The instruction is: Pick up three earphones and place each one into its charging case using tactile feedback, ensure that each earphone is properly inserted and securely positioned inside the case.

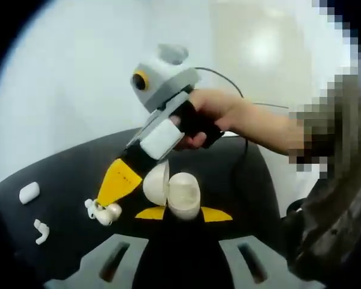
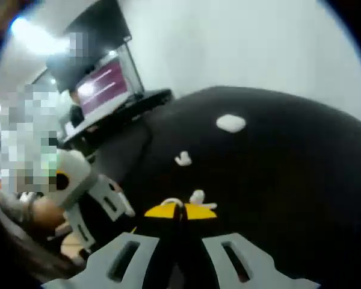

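Earphone [image 1: 103,211] pinched in right jaws; left gripper view alone shows left jaws clamping open case [image 1: 174,192]

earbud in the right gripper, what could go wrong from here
1. The right gripper pinches the earbud only at its yellow tips, so it may slip or twist before reaching the case.
2. The open case sits clamped in the left gripper; a skewed push could shift it or leave the earbud half-seated.
3. A loose earbud and a closed case lie nearby and could get knocked.
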Demonstrator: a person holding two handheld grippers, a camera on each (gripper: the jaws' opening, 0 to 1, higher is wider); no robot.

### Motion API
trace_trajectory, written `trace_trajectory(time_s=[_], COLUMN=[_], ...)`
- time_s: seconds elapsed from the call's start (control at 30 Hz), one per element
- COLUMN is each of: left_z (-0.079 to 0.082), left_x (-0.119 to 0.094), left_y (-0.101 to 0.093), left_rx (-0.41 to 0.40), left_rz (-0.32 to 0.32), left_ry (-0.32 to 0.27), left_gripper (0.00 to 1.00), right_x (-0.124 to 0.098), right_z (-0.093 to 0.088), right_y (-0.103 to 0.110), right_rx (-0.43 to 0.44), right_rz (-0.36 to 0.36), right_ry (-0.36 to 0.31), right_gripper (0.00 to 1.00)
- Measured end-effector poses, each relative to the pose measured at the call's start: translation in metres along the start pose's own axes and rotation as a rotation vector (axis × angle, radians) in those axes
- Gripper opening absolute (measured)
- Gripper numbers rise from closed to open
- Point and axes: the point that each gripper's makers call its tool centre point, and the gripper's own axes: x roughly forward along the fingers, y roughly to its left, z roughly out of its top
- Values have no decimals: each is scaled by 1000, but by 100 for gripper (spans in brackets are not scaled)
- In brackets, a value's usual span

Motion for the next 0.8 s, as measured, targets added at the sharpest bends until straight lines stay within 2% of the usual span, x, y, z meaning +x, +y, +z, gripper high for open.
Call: trace_trajectory(time_s=[0.03,0.13,0.2,0.3,0.4,0.5,0.57,0.67,0.8], left_z=[0,-1,-1,-1,-1,-3,-3,-3,-3], left_x=[0,-1,-1,0,-1,-3,-3,-2,-2], left_y=[-1,4,4,3,5,15,16,13,8], left_rx=[-2,-11,-9,-11,-18,-23,-29,-35,-34], left_rz=[-1,-5,-4,-4,-6,-6,-6,-8,-6], left_ry=[-2,-2,-2,-2,-2,-1,-1,0,1], left_gripper=[17,17,17,17,16,16,16,15,13], right_x=[-1,-16,-35,-69,-92,-104,-108,-104,-99], right_z=[1,17,28,29,10,-13,-25,-39,-36], right_y=[1,-8,-13,-35,-63,-81,-88,-88,-79], right_rx=[-15,-62,-31,8,51,109,114,103,94], right_rz=[-2,-49,-56,-108,-196,-233,-244,-238,-200], right_ry=[-10,-116,-202,-260,-236,-194,-179,-130,-139], right_gripper=[8,13,13,13,13,12,12,12,12])
